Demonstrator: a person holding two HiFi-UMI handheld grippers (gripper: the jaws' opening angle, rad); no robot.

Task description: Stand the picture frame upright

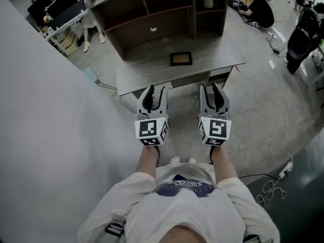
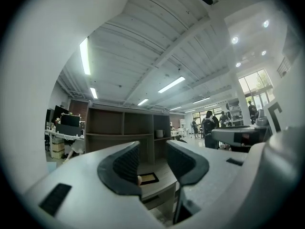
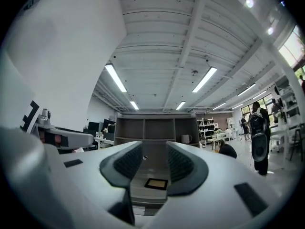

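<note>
The picture frame (image 1: 180, 58) is seen lying flat on the desk (image 1: 147, 72), at twelve o'clock. The left gripper (image 1: 156, 91) and right gripper (image 1: 211, 89) are held open, empty. The frame must be reached first.

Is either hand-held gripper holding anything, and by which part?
Nothing. Left hand-held gripper and right hand-held gripper are open and empty; picture frame lies flat.

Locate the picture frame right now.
Head view, upper centre: the picture frame lies flat on the desk, just in front of the shelf unit, nearer its right side, where the white mug stands.
</note>
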